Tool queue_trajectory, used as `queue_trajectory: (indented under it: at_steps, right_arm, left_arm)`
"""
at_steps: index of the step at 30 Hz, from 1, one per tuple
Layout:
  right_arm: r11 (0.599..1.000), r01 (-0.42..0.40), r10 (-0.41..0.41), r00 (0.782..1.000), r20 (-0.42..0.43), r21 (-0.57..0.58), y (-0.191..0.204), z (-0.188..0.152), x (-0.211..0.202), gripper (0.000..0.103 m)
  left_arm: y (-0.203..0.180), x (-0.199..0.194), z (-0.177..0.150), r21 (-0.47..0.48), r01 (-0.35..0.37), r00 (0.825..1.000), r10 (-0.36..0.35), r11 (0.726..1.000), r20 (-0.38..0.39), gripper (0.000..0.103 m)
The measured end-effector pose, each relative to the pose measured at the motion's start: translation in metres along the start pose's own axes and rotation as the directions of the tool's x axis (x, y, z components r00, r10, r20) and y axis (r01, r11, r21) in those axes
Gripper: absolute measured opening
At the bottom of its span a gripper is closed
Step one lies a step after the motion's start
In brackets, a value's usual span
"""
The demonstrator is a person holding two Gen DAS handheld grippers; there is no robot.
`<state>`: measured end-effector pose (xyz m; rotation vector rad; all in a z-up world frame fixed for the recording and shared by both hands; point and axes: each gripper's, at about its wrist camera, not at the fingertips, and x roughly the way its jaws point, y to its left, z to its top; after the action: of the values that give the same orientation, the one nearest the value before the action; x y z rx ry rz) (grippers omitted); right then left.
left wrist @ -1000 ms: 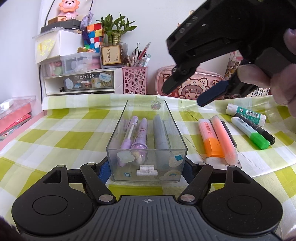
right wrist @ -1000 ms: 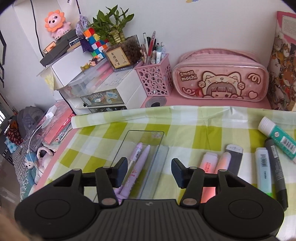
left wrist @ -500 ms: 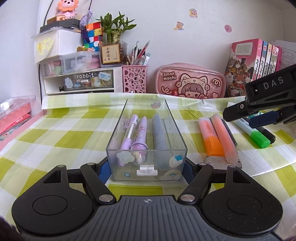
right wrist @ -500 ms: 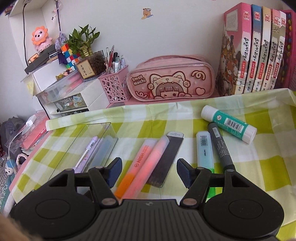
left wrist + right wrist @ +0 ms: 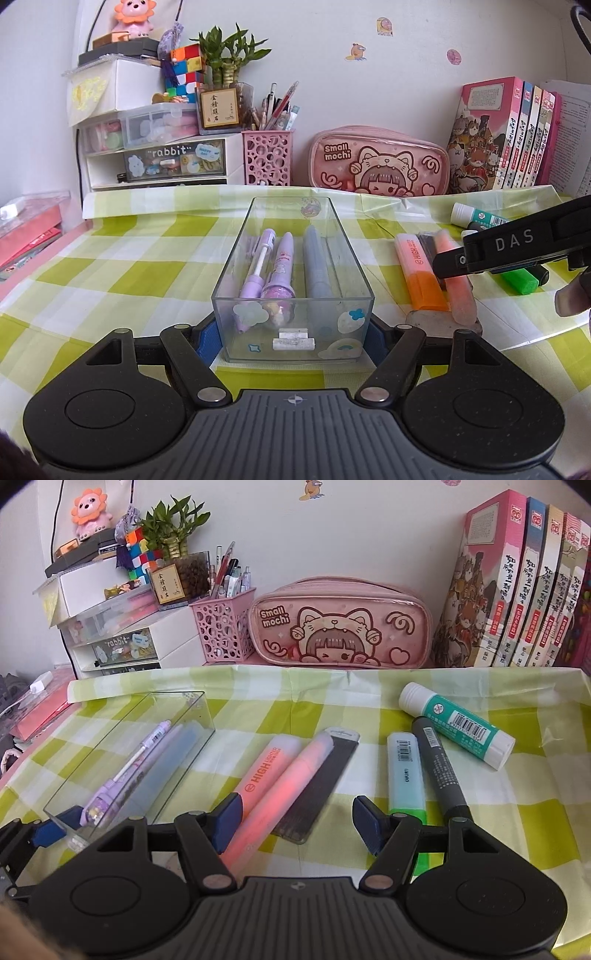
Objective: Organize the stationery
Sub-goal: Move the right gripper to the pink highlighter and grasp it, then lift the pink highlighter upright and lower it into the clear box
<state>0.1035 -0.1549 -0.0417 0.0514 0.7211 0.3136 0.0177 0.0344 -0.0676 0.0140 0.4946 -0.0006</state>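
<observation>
A clear box (image 5: 351, 258) stands on the green checked cloth and holds two purple pens (image 5: 258, 266) and a grey-blue pen (image 5: 316, 266). My left gripper (image 5: 291, 339) is shut on the box, its blue pads pressed on both near side walls. To the right, my right gripper (image 5: 298, 818) hangs open just above the cloth. A pink highlighter (image 5: 291, 786) and a black refill card (image 5: 325, 782) lie between its fingers, touching neither. An orange highlighter (image 5: 266, 771) lies under the left finger. A green-capped highlighter (image 5: 404, 771), a black marker (image 5: 439, 768) and a glue stick (image 5: 458, 725) lie further right.
Along the back wall stand a pink pencil case (image 5: 340, 624), a pink pen holder (image 5: 221, 631), white drawers (image 5: 122, 638) and a row of books (image 5: 517, 590). A person's fingertip (image 5: 570, 299) shows at the right edge of the left wrist view.
My right gripper has come down from above the box and moved right, over the highlighters. The left gripper and the box have stayed still.
</observation>
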Motion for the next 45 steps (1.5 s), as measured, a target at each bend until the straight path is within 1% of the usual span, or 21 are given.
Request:
queue_trajectory:
  at_steps: [3, 4, 7, 10, 12, 16, 18, 20, 21, 24, 26, 27, 30, 34, 36, 45]
  right_arm:
    - [0.999, 0.048, -0.048, 0.999, -0.009, 0.013, -0.011, -0.002, -0.003, 0.064]
    - [0.998, 0.051, -0.051, 0.999, -0.009, 0.024, -0.015, -0.002, -0.004, 0.063]
    - [0.997, 0.024, -0.024, 1.0, 0.002, 0.07, -0.026, -0.002, -0.01, 0.058]
    - [0.996, -0.011, 0.01, 1.0, 0.011, 0.086, -0.027, 0.001, -0.013, 0.051]
    - [0.996, -0.006, 0.006, 1.0, 0.001, 0.094, -0.026, 0.001, -0.012, 0.05]
    - [0.993, 0.006, -0.001, 0.999, -0.039, 0.12, -0.029, -0.001, -0.005, 0.041]
    - [0.993, 0.01, -0.006, 1.0, -0.031, 0.115, -0.029, -0.002, -0.005, 0.039]
    - [0.994, 0.016, -0.012, 0.999, -0.034, 0.108, -0.028, -0.002, -0.005, 0.034]
    - [0.994, 0.01, -0.007, 0.999, -0.035, 0.106, -0.028, -0.002, -0.005, 0.029]
    - [0.997, 0.018, -0.015, 0.999, -0.035, 0.071, -0.024, -0.003, -0.006, 0.026]
    - [0.997, 0.018, -0.015, 0.999, -0.038, 0.073, -0.024, -0.003, -0.007, 0.022]
    - [0.996, 0.009, -0.006, 0.999, -0.04, 0.089, -0.026, -0.002, -0.008, 0.021]
    - [0.985, -0.041, 0.048, 0.998, -0.043, 0.17, -0.037, -0.002, -0.01, 0.02]
    - [0.954, -0.097, 0.112, 0.993, -0.037, 0.284, -0.053, -0.001, -0.013, 0.02]
    - [0.939, -0.119, 0.135, 0.99, -0.028, 0.322, -0.057, 0.0, -0.015, 0.02]
    - [0.903, -0.208, 0.217, 0.976, 0.018, 0.376, -0.056, 0.01, -0.025, 0.02]
  left_arm:
    - [0.0, 0.0, 0.0, 0.0, 0.0, 1.0, 0.0, 1.0, 0.001, 0.073]
    - [0.0, 0.0, 0.0, 0.0, -0.001, 1.0, 0.001, 1.0, 0.0, 0.073]
    - [0.0, 0.0, 0.0, 0.0, 0.0, 1.0, 0.0, 1.0, 0.001, 0.073]
    - [0.0, 0.0, 0.0, 0.0, 0.0, 1.0, 0.0, 1.0, 0.0, 0.073]
    - [0.0, 0.0, 0.0, 0.0, 0.0, 1.0, 0.0, 1.0, 0.001, 0.073]
    - [0.0, 0.0, 0.0, 0.0, 0.0, 1.0, 0.0, 1.0, 0.001, 0.073]
    - [0.0, 0.0, 0.0, 0.0, 0.0, 1.0, 0.0, 1.0, 0.001, 0.073]
    - [0.0, 0.0, 0.0, 0.0, 0.0, 1.0, 0.0, 1.0, 0.001, 0.073]
    - [0.0, 0.0, 0.0, 0.0, -0.001, 1.0, 0.001, 1.0, 0.001, 0.073]
    - [0.0, 0.0, 0.0, 0.0, -0.001, 1.0, 0.001, 1.0, 0.001, 0.073]
    - [0.0, 0.0, 0.0, 0.0, -0.001, 1.0, 0.001, 1.0, 0.001, 0.073]
    - [0.0, 0.0, 0.0, 0.0, -0.001, 1.0, 0.001, 1.0, 0.001, 0.073]
    - [0.0, 0.0, 0.0, 0.0, -0.001, 1.0, 0.001, 1.0, 0.001, 0.073]
    - [0.0, 0.0, 0.0, 0.0, -0.001, 1.0, 0.001, 1.0, 0.001, 0.073]
    - [0.0, 0.0, 0.0, 0.0, -0.001, 1.0, 0.001, 1.0, 0.001, 0.073]
    - [0.0, 0.0, 0.0, 0.0, -0.001, 1.0, 0.001, 1.0, 0.001, 0.073]
